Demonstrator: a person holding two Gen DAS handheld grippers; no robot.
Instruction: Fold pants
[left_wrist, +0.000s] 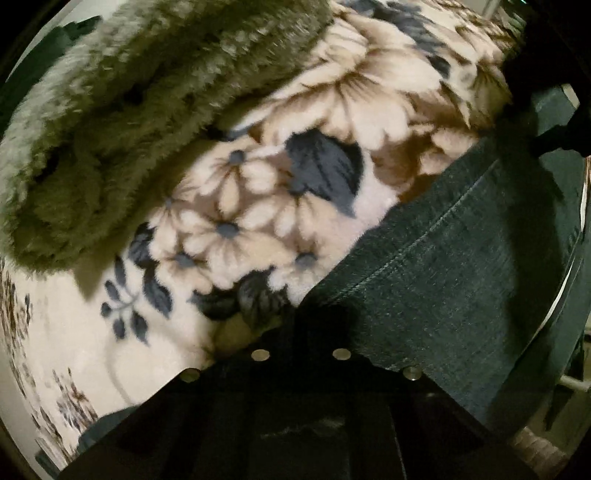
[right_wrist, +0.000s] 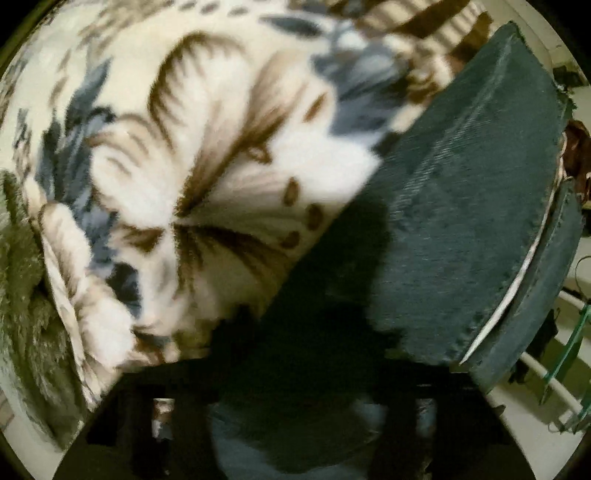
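Note:
Dark denim pants (left_wrist: 461, 266) lie on a floral blanket, and their long seamed edge runs diagonally across the left wrist view. My left gripper (left_wrist: 317, 325) points down at that edge with its dark fingers together and denim pinched between them. In the right wrist view the same pants (right_wrist: 461, 206) fill the right side, their frayed hem towards the bed's edge. My right gripper (right_wrist: 306, 332) stands over the denim's near edge. A bunched fold of fabric fills the gap between its fingers, whose tips are lost in shadow.
The cream, brown and blue floral blanket (left_wrist: 240, 229) covers the bed (right_wrist: 221, 166). A fuzzy olive-green throw (left_wrist: 129, 110) is heaped beside it and shows at the left edge of the right wrist view (right_wrist: 18, 277). Beyond the bed's edge are a white rail (right_wrist: 546, 384) and pale floor.

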